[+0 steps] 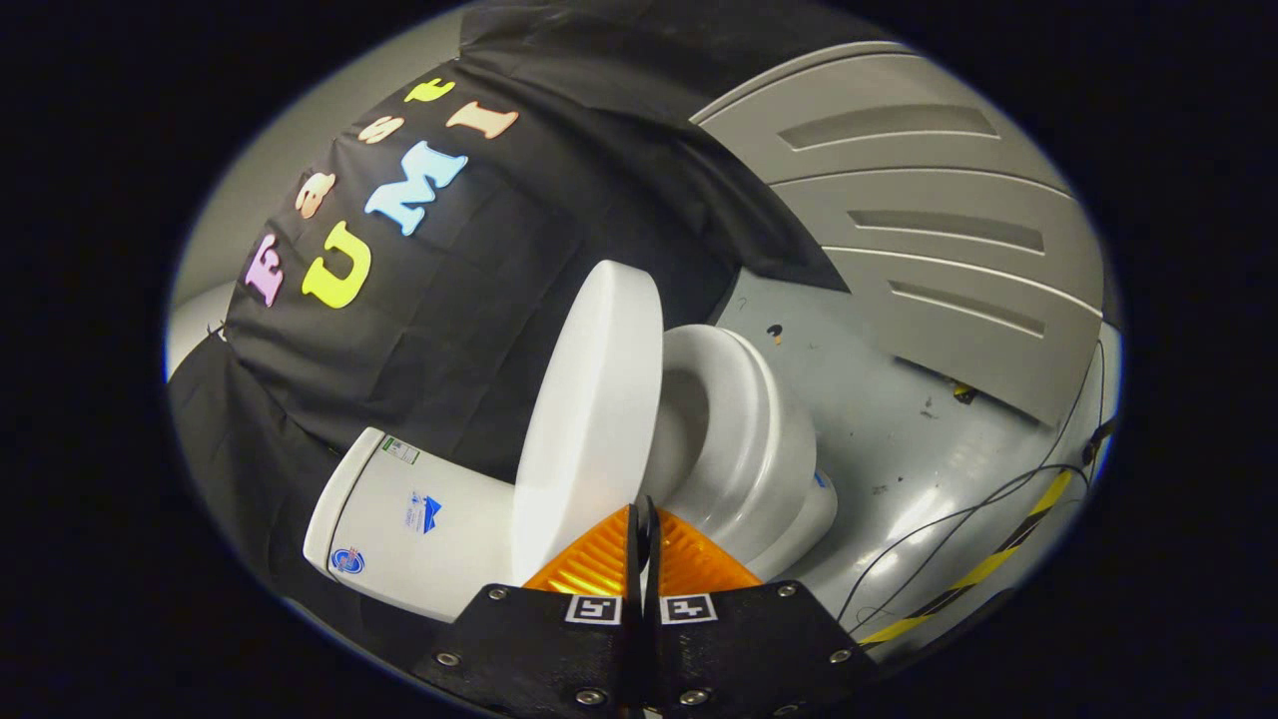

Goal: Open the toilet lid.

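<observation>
A white toilet stands against the black cloth wall, and the whole scene appears tilted. Its lid (589, 399) is raised off the seat (744, 429) and stands nearly upright in front of the tank (419, 519). The open bowl shows between lid and seat. My gripper (644, 507) is shut, its two fingers pressed together with nothing between them. The tips sit right at the lid's rim, at the gap between lid and seat; whether they touch it I cannot tell.
Grey floor (899, 439) spreads beyond the toilet, with thin black cables (958, 519) and a yellow-and-black striped tape (998, 559) lying on it. A grey panelled wall (939, 220) with recessed slots rises behind. The black cloth (479, 300) hangs behind the tank.
</observation>
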Action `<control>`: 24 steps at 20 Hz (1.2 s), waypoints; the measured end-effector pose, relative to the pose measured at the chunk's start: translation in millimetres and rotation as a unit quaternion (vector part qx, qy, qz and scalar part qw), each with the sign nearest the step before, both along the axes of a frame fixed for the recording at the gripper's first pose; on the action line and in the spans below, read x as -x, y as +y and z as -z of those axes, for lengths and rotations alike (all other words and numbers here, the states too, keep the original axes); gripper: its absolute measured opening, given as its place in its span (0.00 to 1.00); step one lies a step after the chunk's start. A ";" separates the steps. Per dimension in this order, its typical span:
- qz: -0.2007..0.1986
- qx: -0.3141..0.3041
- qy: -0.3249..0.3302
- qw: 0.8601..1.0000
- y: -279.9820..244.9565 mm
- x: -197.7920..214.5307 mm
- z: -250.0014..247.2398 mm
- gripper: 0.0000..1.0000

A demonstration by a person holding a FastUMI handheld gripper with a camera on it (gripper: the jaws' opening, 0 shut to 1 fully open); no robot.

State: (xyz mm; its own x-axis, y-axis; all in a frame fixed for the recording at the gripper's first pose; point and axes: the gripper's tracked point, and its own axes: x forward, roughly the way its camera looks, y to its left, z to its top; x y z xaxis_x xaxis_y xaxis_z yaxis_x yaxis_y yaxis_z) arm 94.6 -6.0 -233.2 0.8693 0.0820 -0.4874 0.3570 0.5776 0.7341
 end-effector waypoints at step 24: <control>-0.035 0.092 -0.027 0.995 32.8 -7.6 -79.6 0.00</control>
State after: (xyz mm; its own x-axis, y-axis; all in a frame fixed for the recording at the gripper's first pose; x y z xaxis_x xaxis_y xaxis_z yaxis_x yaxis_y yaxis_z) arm 102.2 26.8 -153.6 0.8902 0.0575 -0.4518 0.2736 0.7255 0.6315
